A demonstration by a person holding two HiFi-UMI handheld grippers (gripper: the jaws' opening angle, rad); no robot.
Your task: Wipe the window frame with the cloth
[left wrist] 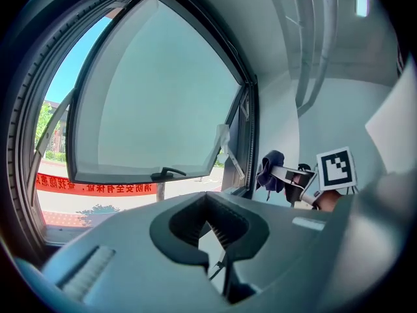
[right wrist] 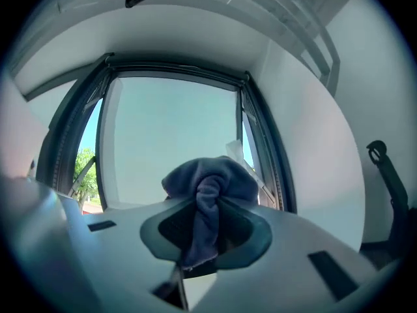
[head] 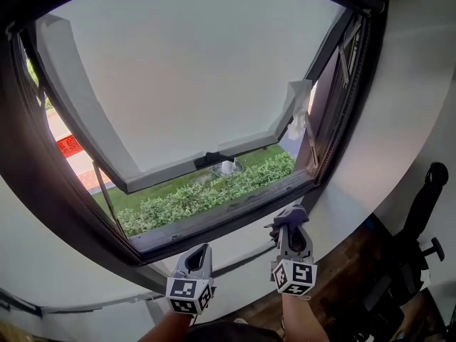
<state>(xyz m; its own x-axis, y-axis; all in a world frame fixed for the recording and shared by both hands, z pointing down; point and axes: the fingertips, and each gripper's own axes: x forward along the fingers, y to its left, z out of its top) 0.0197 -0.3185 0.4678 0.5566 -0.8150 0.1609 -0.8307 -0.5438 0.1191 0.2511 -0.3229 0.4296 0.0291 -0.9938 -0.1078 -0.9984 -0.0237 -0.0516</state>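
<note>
Head view: the left tongs [head: 199, 254] and the right tongs [head: 291, 219] are held low before the window frame [head: 214, 225]. The cloth [head: 288, 215] is seen at the right tongs' tip, near the frame's lower right corner. The sash [head: 171, 70] is swung outward, with a hedge [head: 206, 194] under it and a dark chair [head: 420, 212] at the right.
Left gripper view: the left tongs are closed tip to tip, nothing between.
Right gripper view: the right tongs are clamped on the bunched cloth, by which the sash is partly hidden.

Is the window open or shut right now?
Open. The window sash is swung outward at the bottom. That leaves a gap above the window frame, and the green hedge outside shows through it.
</note>
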